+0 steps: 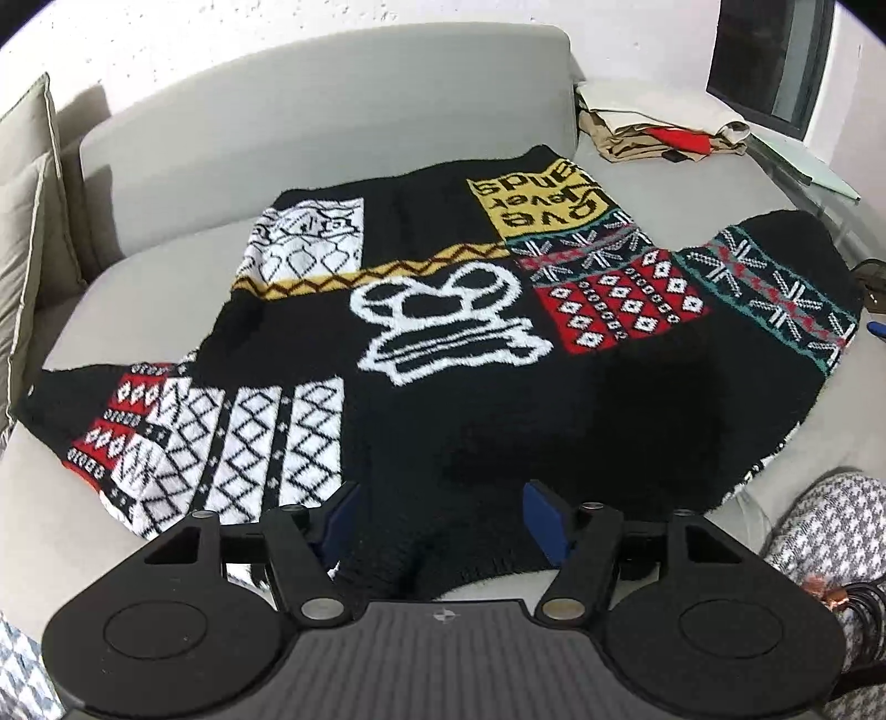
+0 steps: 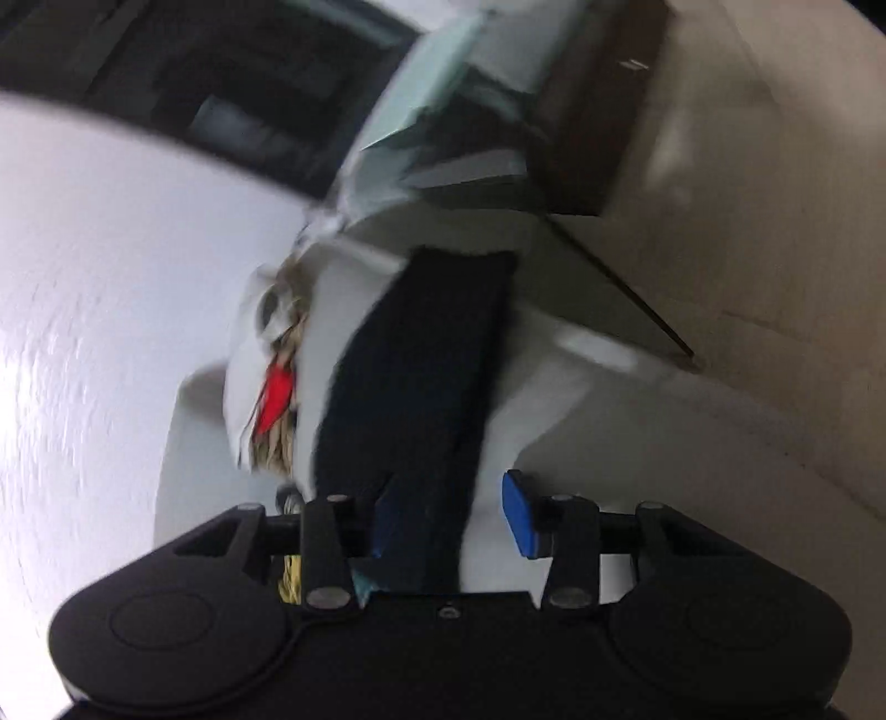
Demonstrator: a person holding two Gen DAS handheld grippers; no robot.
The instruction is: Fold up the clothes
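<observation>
Patterned sweater spread on grey sofa, white wall behind.

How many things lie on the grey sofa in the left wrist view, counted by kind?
Patterned black sweater, spread flat: 1
Pile of folded beige and white clothes: 1
Grey cushions at the left end: 2
Total: 4

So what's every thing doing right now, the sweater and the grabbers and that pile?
Patterned sweater: spread flat on the grey sofa, not yet folded.
Left gripper: fingers apart above the sweater's near edge, gripping nothing.
Right gripper: open; dark cloth lies between its fingers, picture blurred.
Folded clothes pile: stacked at the sofa's back.
</observation>
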